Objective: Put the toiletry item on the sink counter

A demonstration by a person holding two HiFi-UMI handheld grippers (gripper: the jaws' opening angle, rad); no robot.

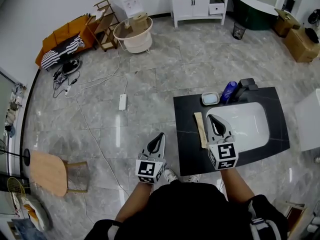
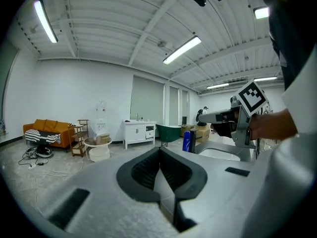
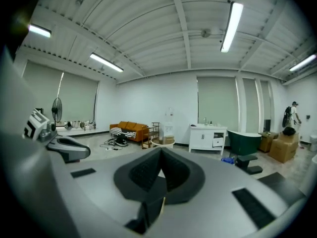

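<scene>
Left gripper: closed, empty | right gripper: closed, empty, just beside beige strip on sink counter | I open fully before any pickup.

Looks like a large studio hall staged as a bathroom showroom: open grey marble-tiled floor, freestanding black stone sink counter near right, white vanity cabinet and dark green bathtub far, orange fabric sofa far left, long fluorescent ceiling tubes overhead.
</scene>
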